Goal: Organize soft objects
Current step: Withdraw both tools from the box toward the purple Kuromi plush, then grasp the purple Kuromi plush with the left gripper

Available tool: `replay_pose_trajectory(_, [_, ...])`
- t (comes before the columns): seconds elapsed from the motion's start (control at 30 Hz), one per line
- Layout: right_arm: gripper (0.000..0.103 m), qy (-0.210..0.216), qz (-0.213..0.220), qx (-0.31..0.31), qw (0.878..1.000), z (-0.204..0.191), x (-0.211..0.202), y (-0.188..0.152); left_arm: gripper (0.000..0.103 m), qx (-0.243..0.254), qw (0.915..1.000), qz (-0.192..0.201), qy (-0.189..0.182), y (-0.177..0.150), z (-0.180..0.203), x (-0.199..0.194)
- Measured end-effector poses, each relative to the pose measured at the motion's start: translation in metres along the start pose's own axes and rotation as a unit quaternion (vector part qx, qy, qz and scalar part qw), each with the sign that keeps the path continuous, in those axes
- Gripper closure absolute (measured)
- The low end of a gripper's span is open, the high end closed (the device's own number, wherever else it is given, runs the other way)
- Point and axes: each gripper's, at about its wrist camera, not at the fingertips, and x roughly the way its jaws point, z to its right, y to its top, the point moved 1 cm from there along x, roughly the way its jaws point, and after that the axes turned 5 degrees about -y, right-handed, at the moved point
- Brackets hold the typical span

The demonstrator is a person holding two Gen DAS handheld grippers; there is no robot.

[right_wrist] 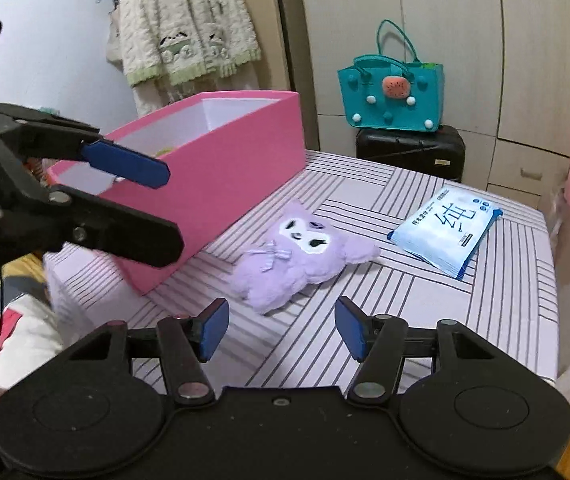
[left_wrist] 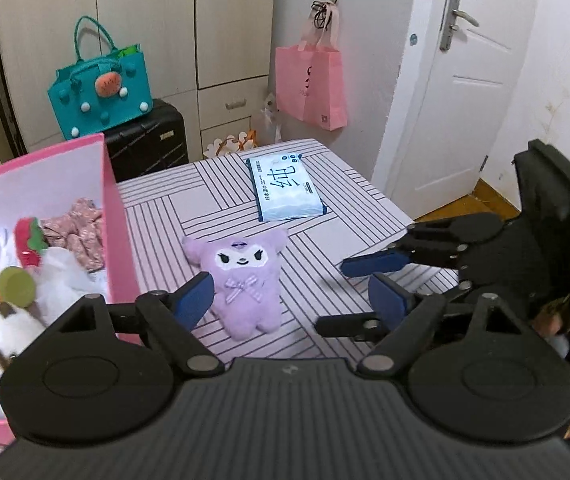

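A purple plush doll (left_wrist: 243, 280) lies face up on the striped table (left_wrist: 325, 184); it also shows in the right wrist view (right_wrist: 297, 256). A pink box (left_wrist: 113, 216) stands left of it and holds several soft things: a floral cloth (left_wrist: 81, 224), a red and green plush (left_wrist: 29, 240), a white plush (left_wrist: 65, 280). My left gripper (left_wrist: 289, 300) is open and empty, just short of the doll. My right gripper (right_wrist: 281, 332) is open and empty, near the doll's feet; it also shows in the left wrist view (left_wrist: 365, 280).
A pack of wet wipes (left_wrist: 285, 188) lies at the table's far side, also in the right wrist view (right_wrist: 445, 236). A teal bag (left_wrist: 101, 88) sits on a black suitcase (left_wrist: 149, 144). A pink bag (left_wrist: 311, 84) hangs by the white door (left_wrist: 465, 80).
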Motion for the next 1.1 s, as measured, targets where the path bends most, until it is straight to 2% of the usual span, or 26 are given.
replay_pose_trajectory(0.1, [0.039,0.000,0.016,-0.007,1.000,0.008,0.016,-0.002,0.019,-0.008,0.9998,-0.008,0.016,0.003,-0.002,0.021])
replay_pose_trajectory(0.3, [0.039,0.014,0.015,-0.001,1.000,0.019,0.037,0.002,0.022,-0.012,0.9972,-0.027,0.069,0.005,-0.011,0.059])
replay_pose_trajectory(0.43, [0.031,0.008,0.007,-0.024,1.000,0.011,0.046,0.001,0.027,-0.038,0.9968,-0.042,0.057,0.005,-0.021,0.075])
replay_pose_trajectory(0.83, [0.028,0.033,-0.020,0.001,0.999,0.006,0.067,0.000,0.027,-0.101,0.9907,-0.073,0.055,-0.005,-0.041,0.099])
replay_pose_trajectory(0.93, [0.027,0.035,-0.017,0.005,0.999,0.006,0.066,-0.002,0.027,-0.115,0.9898,-0.075,0.037,-0.007,-0.043,0.097])
replay_pose_trajectory(1.1, [0.023,0.025,-0.020,-0.015,0.999,0.004,0.059,-0.005,0.029,-0.140,0.9870,-0.071,-0.032,-0.010,-0.039,0.090])
